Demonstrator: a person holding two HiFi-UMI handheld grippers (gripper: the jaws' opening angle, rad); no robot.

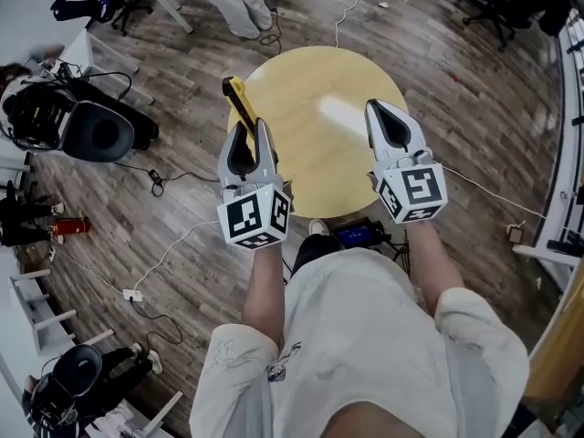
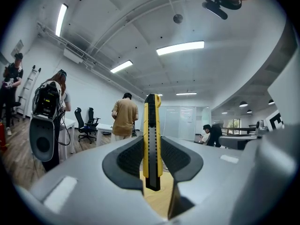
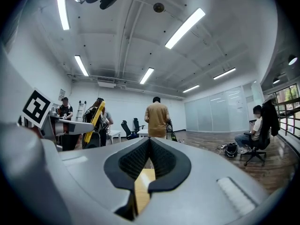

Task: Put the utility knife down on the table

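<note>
The round wooden table lies ahead of both hands with open wood to take a set-down. The left gripper, at the table's rim near 9 o'clock, is clenched on the utility knife. It pinches the lower end, so the yellow body juts past the tips toward 11 o'clock. That grip probably steadies the knife until it can be lowered flat. The right gripper, near 3 o'clock, has its 2 jaws pressed together on nothing, apparently parked out of the way.
</note>
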